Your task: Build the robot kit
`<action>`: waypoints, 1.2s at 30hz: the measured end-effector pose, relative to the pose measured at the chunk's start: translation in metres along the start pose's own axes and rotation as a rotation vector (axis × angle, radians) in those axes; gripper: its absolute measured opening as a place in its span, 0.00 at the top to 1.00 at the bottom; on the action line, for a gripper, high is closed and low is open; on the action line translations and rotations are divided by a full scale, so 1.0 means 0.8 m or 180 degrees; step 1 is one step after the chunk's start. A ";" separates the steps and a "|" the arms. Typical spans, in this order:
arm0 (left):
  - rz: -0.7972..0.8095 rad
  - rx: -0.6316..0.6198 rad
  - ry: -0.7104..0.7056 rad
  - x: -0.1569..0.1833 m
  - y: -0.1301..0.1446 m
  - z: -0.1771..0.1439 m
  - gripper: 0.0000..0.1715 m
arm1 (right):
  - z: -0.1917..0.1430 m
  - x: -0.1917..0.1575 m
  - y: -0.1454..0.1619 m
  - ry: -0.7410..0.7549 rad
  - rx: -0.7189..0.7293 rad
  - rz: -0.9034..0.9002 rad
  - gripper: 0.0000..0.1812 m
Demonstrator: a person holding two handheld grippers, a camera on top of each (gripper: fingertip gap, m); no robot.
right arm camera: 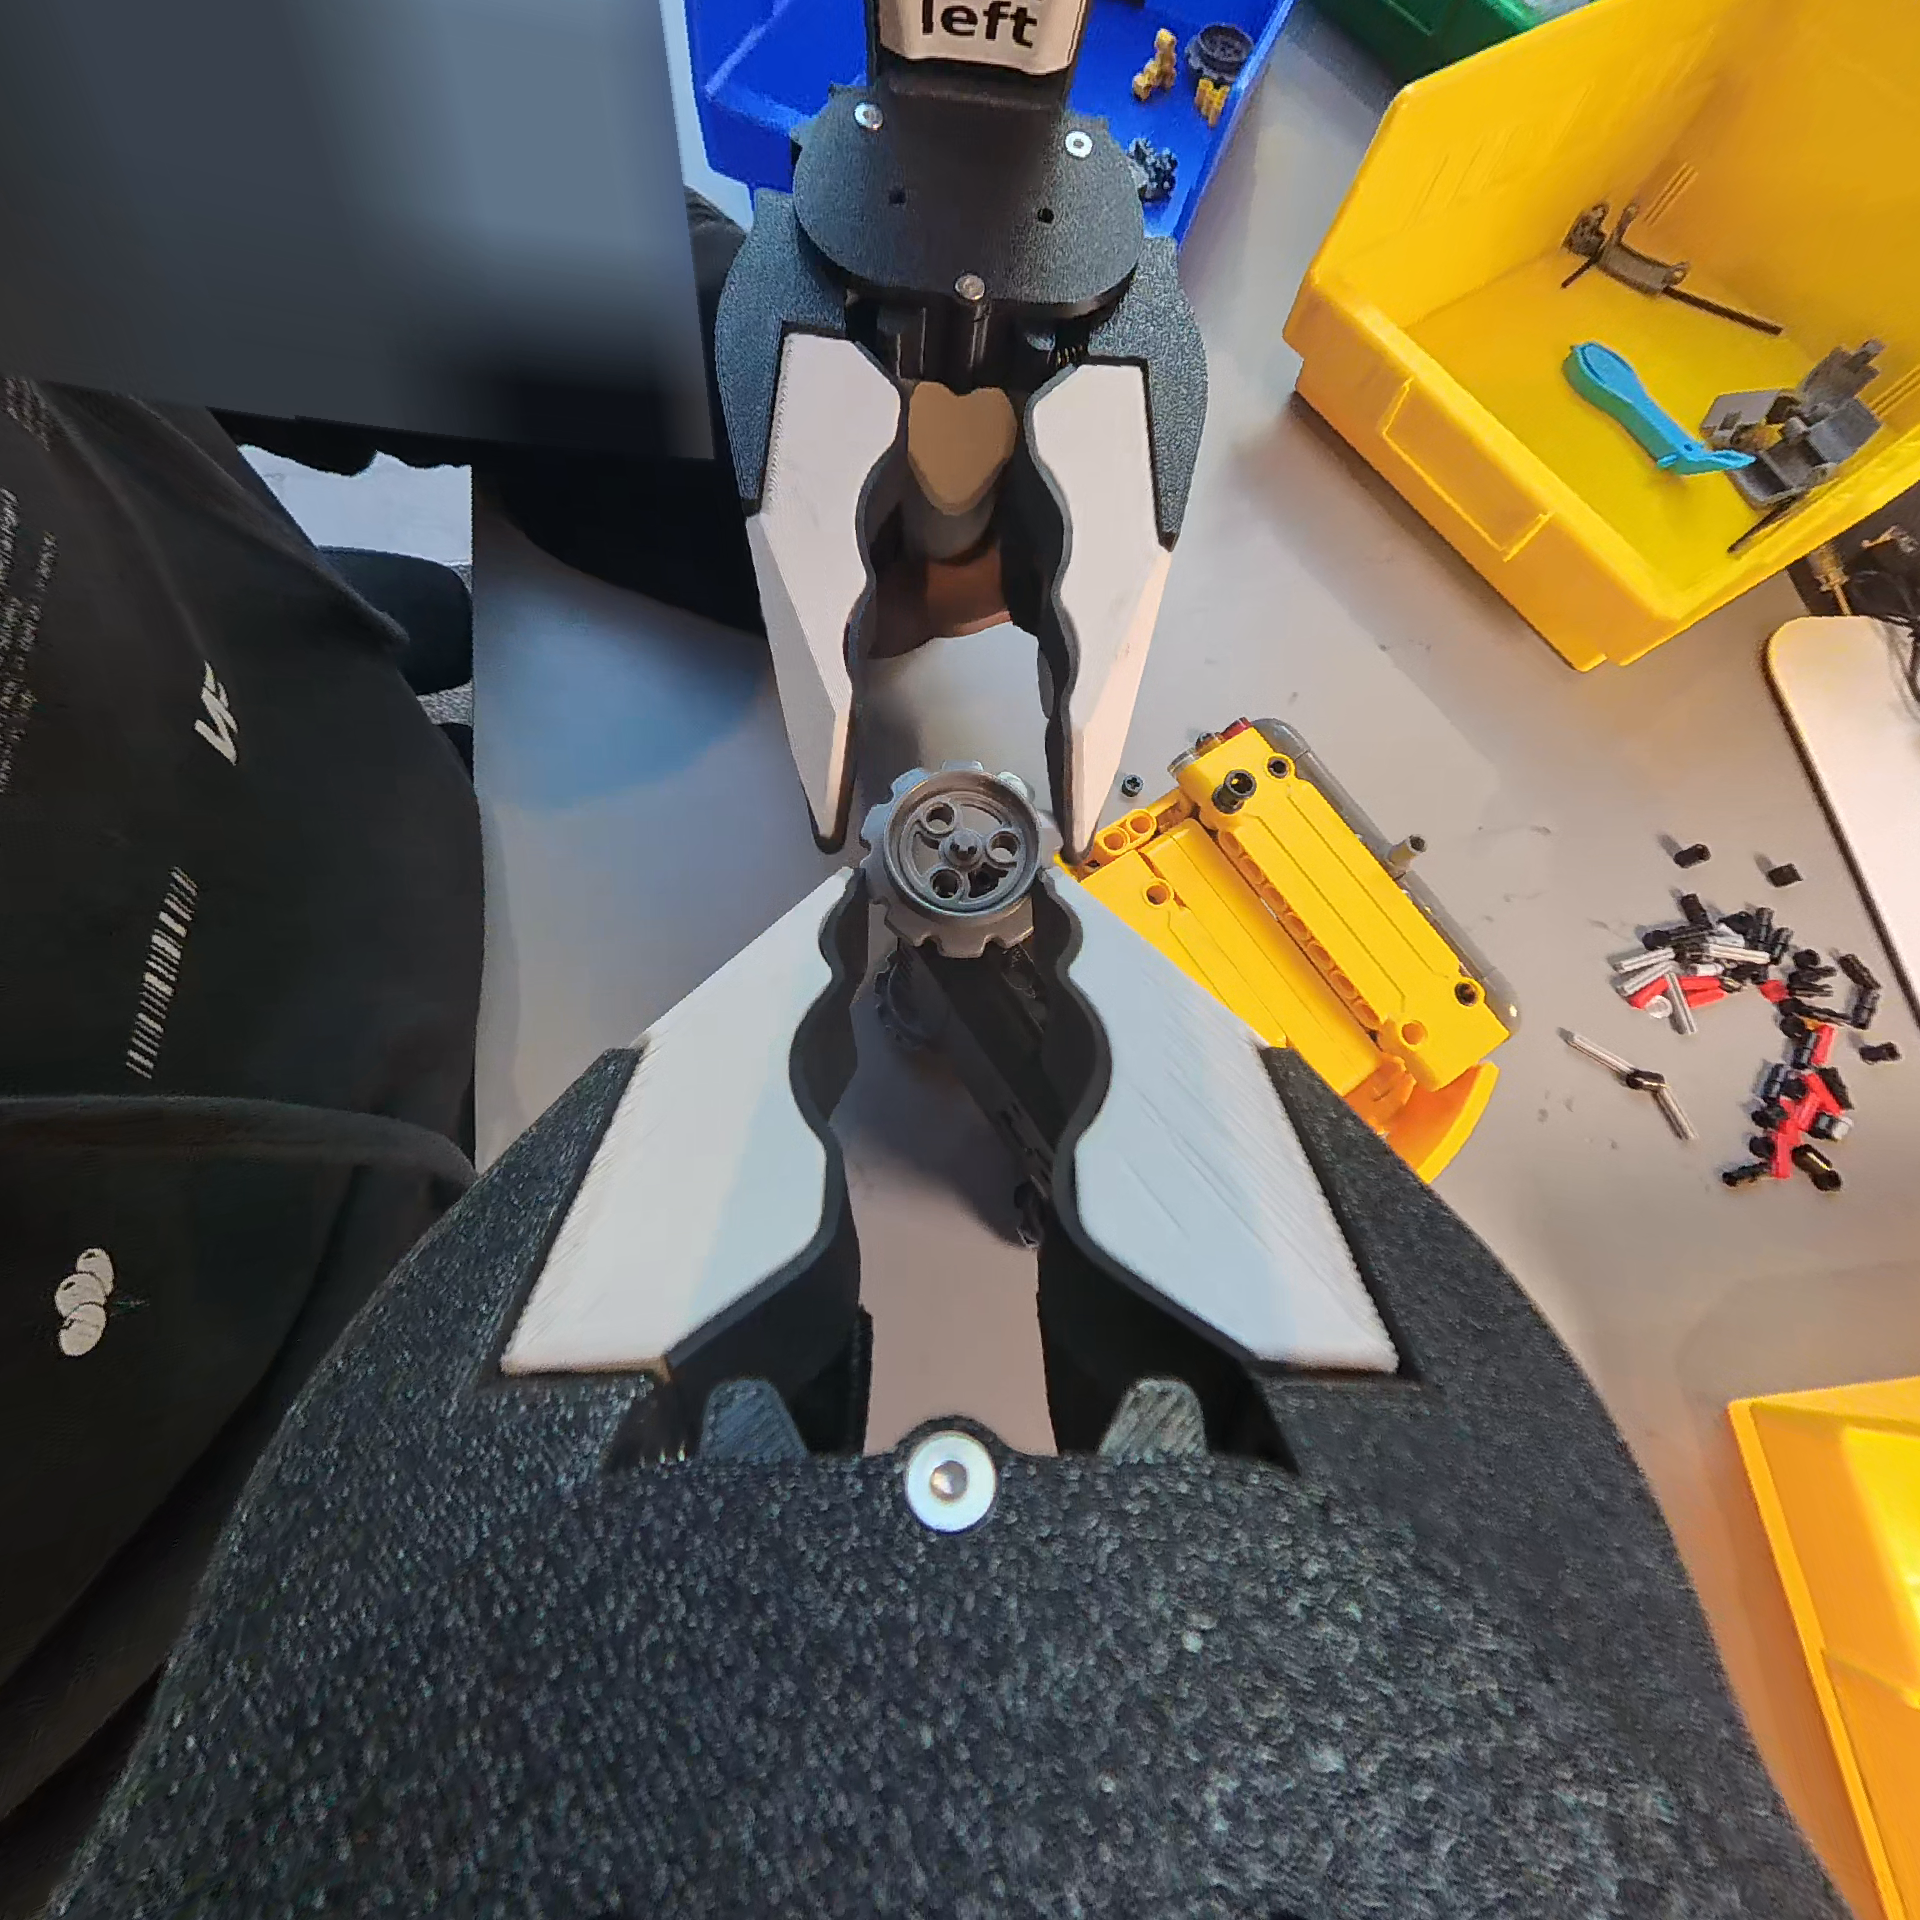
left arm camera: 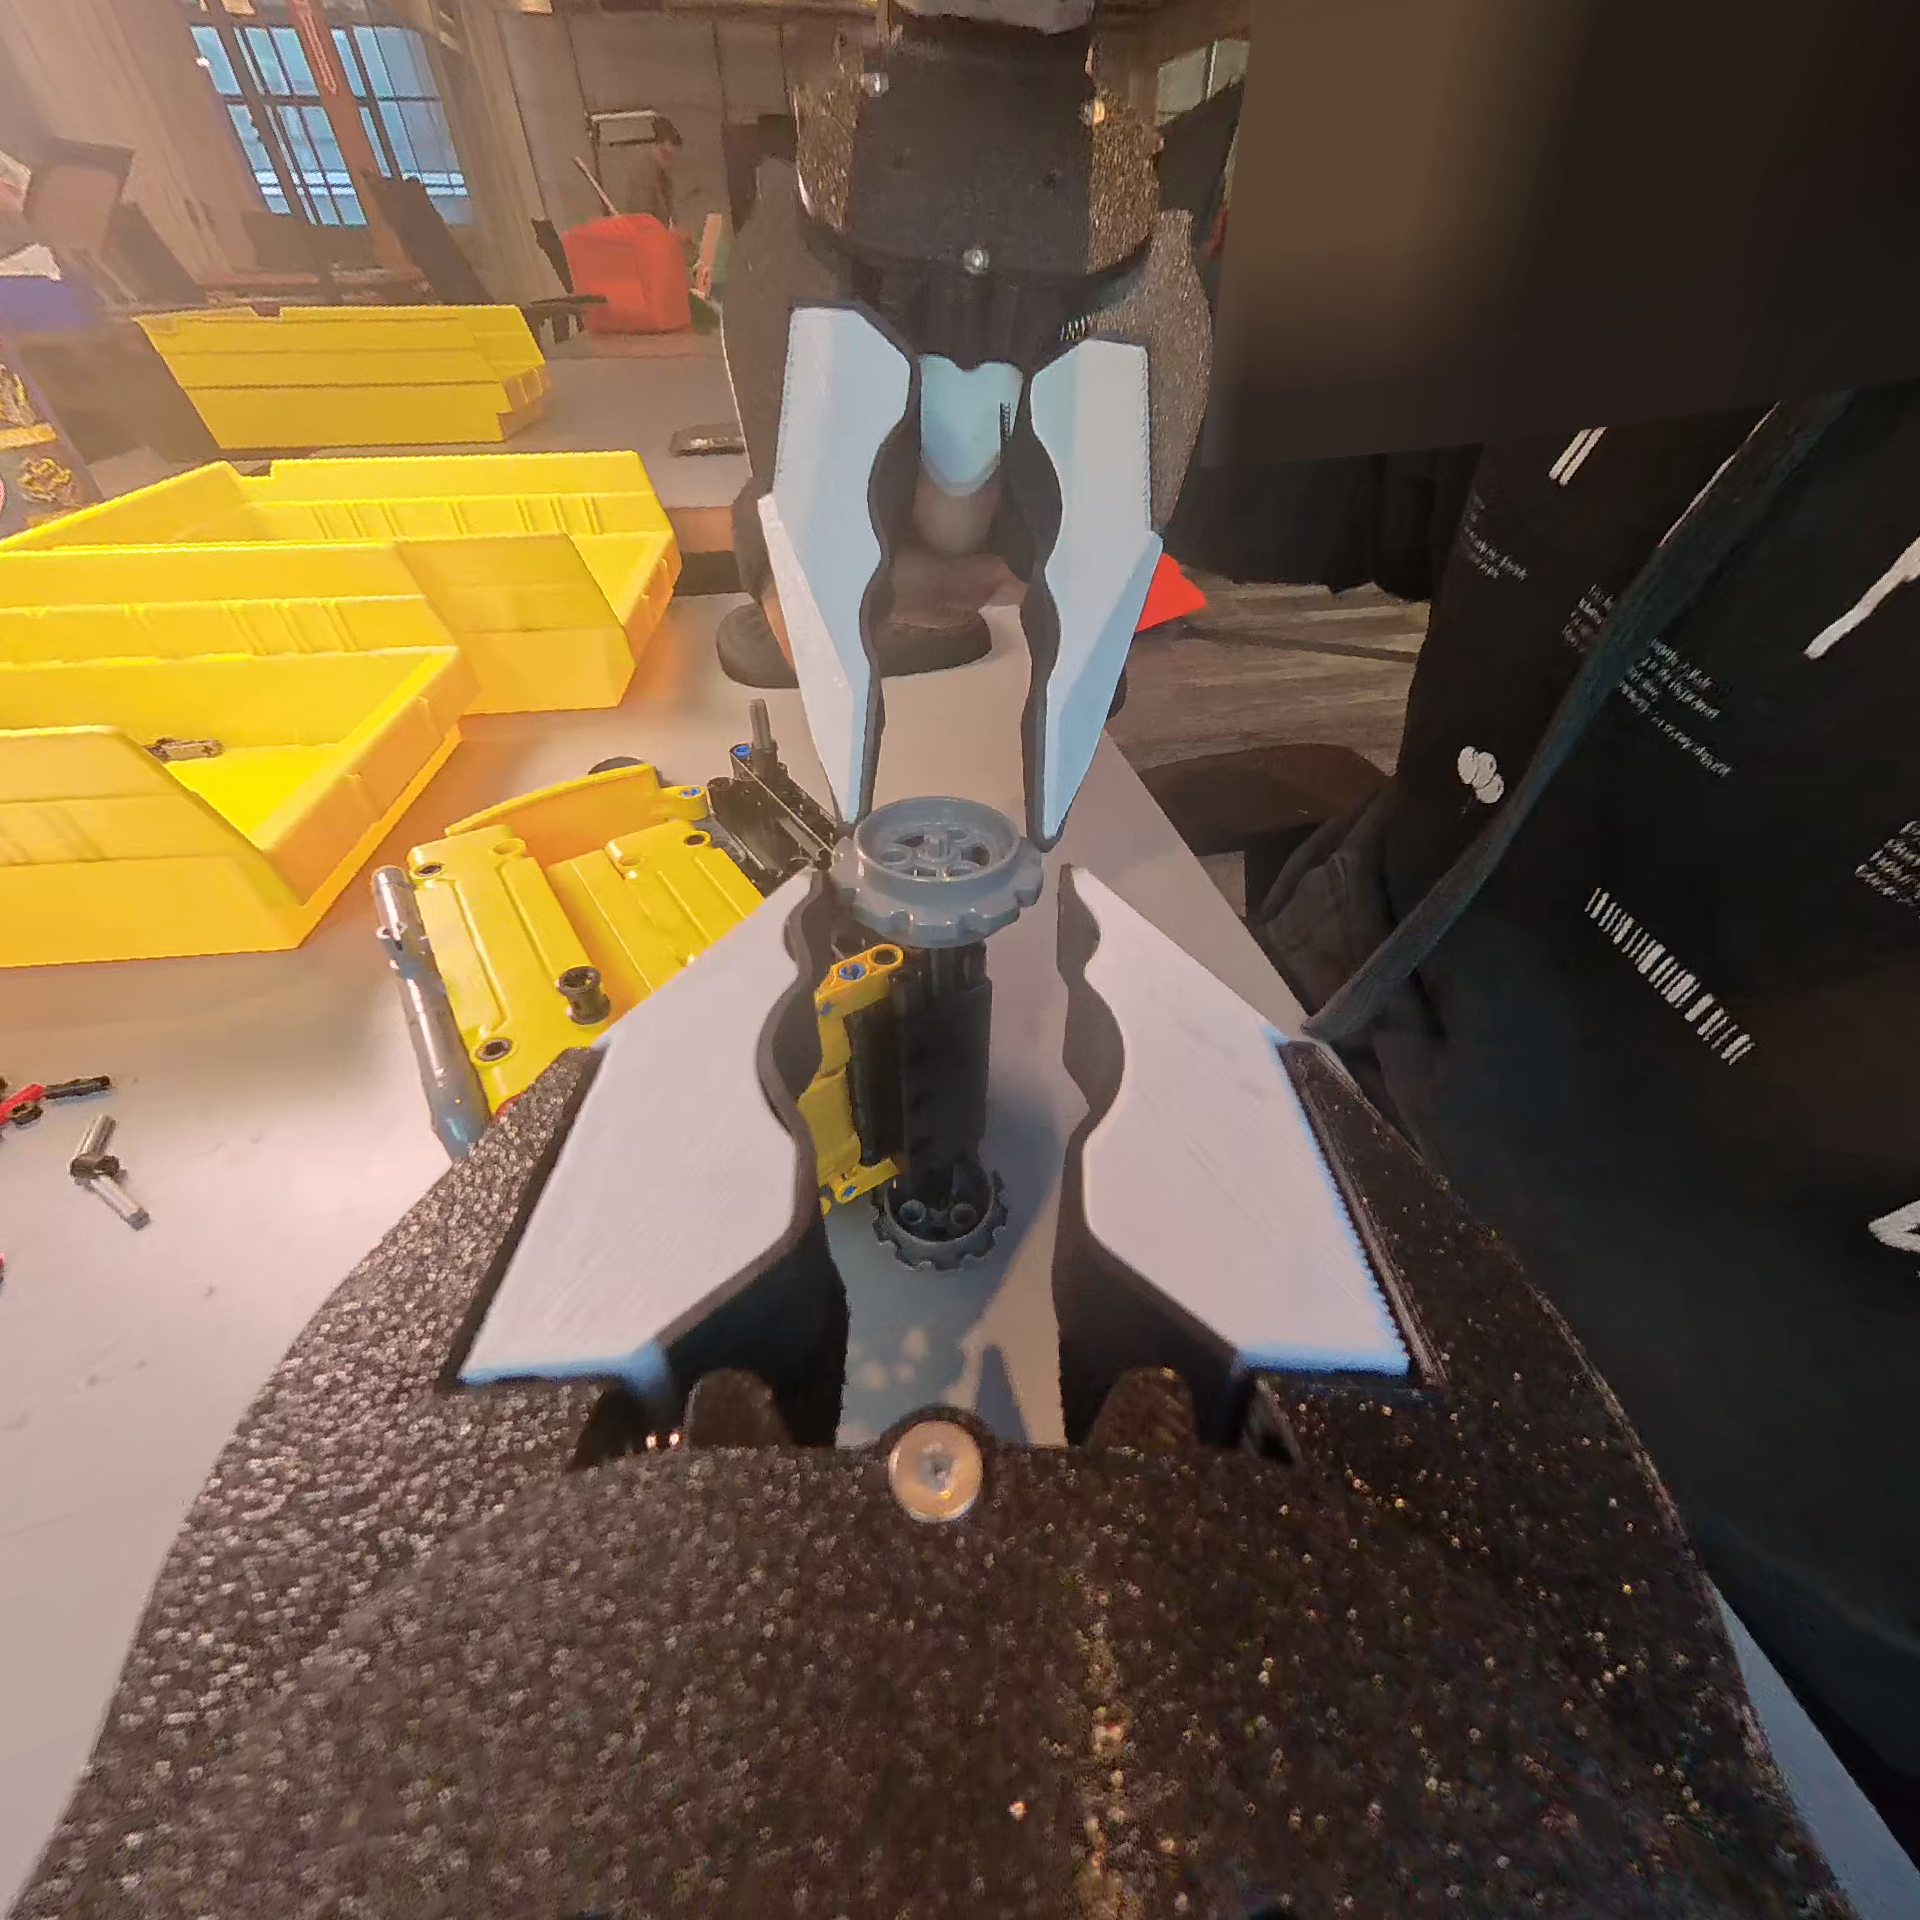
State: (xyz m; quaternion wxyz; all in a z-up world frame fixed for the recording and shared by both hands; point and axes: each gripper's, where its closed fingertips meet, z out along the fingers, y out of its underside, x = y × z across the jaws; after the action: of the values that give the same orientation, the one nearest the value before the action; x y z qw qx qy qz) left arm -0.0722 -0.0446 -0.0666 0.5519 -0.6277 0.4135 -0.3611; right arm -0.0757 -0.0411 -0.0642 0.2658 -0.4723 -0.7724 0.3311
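Two hand-held tools meet tip to tip above a grey tabletop (right arm camera: 1351,644), with a small toy-brick assembly between them. In the left wrist view, the left tool (left arm camera: 935,883) stands with its fingers spread wide either side of a black axle piece (left arm camera: 940,1029) that carries a grey toothed wheel (left arm camera: 935,868) at its far end and a second toothed wheel (left arm camera: 940,1221) at its near end, with a yellow link (left arm camera: 842,1070) along one side. The right tool (left arm camera: 951,816), seen opposite, has its tips just outside the far wheel's rim; whether they touch it cannot be told. In the right wrist view that right tool (right arm camera: 951,883) is partly spread around the grey wheel (right arm camera: 961,868), while the left tool (right arm camera: 951,842) faces it, tips flanking the wheel. A yellow brick-built body (right arm camera: 1309,925) lies just beside them, loose black, red and grey pins (right arm camera: 1756,1029) farther off, and yellow bins (left arm camera: 312,665) stand nearby.
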 end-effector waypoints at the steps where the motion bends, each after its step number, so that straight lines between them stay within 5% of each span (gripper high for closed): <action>1: -0.0012 0.0023 -0.0001 0.000 -0.002 0.000 0.76 | 0.000 0.000 0.000 -0.0015 -0.0001 0.0016 0.83; 36: 0.0040 -0.0152 -0.0160 -0.004 0.006 0.005 0.78 | 0.004 0.002 0.004 -0.0073 -0.0495 -0.0051 0.83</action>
State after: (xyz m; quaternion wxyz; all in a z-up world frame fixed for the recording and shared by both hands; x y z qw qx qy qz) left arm -0.0707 -0.0401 -0.0718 0.5492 -0.6469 0.4121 -0.3318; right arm -0.0766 -0.0397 -0.0687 0.2221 -0.4814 -0.8026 0.2734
